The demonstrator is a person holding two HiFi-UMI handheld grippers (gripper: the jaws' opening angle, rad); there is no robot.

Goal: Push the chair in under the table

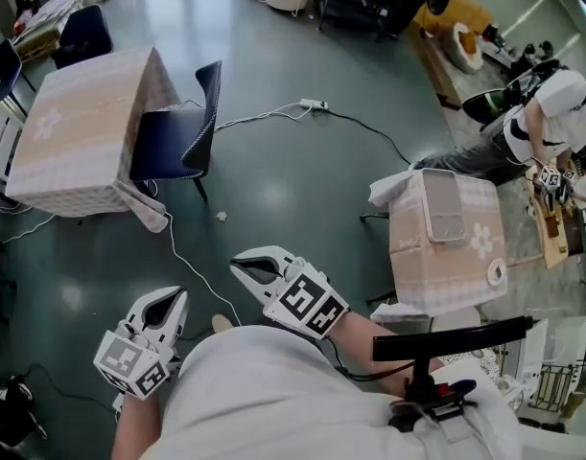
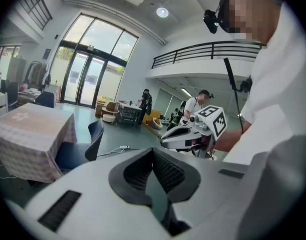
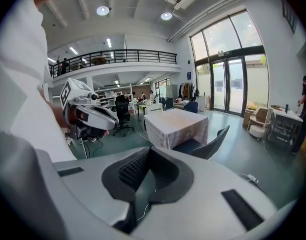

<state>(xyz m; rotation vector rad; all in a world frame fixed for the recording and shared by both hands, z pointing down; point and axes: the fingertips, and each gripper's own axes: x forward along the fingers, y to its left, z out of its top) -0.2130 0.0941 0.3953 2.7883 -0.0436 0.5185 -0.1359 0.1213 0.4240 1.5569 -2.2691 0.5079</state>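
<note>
Across the floor from you, the chair (image 1: 173, 142) sits at the worktop (image 1: 82, 123), seat just under its edge, perhaps pushable further. Your left tongs (image 1: 179, 297) and right tongs (image 1: 238, 267) are shut, empty.

The chair (image 1: 177, 140) is navy, the tablecloth (image 1: 82, 132) pale pink checked, the floor (image 1: 293, 185) grey-green.

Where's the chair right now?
In the head view, the dark chair sits upper left, its seat against the right edge of the cloth-covered table, its back towards the open floor.
</note>
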